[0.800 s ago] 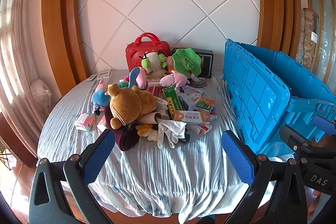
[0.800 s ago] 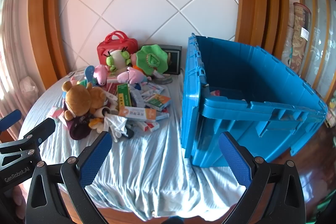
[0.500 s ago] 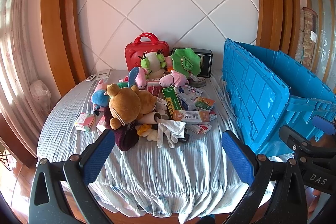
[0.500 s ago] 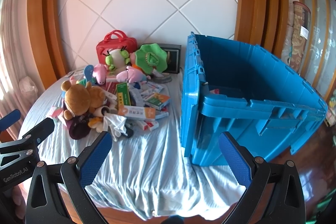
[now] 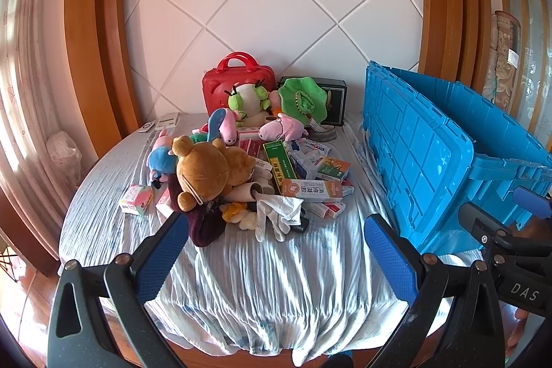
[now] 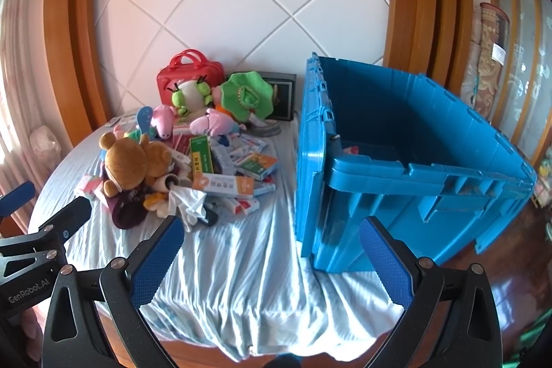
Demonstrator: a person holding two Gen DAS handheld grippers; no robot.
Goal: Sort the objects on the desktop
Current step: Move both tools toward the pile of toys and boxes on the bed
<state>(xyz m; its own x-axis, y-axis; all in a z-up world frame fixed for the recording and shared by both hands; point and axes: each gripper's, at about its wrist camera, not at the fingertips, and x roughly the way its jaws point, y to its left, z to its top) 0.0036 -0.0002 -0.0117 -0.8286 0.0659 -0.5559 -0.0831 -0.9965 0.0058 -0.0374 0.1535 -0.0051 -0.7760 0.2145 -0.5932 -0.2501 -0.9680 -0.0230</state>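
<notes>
A heap of toys and boxes lies on the cloth-covered round table (image 5: 262,281). It holds a brown teddy bear (image 5: 203,173), a white glove (image 5: 277,216), an orange-and-white medicine box (image 5: 312,190), a green box (image 5: 277,164), pink pig plushes (image 5: 281,130) and a green plush (image 5: 303,99). A big blue crate (image 6: 407,161) stands open on the right. My left gripper (image 5: 276,257) hangs open in front of the heap, nothing between its fingers. My right gripper (image 6: 272,257) is open too, near the crate's front corner, empty.
A red case (image 5: 238,81) and a dark box (image 5: 334,99) stand against the tiled wall behind the heap. A small pink-green box (image 5: 136,199) lies at the left. Curtains hang at far left. The table's front edge drops to a wooden floor (image 6: 510,281).
Both views have shifted very slightly; the heap and crate sit as before. Both grippers stay open and empty.
</notes>
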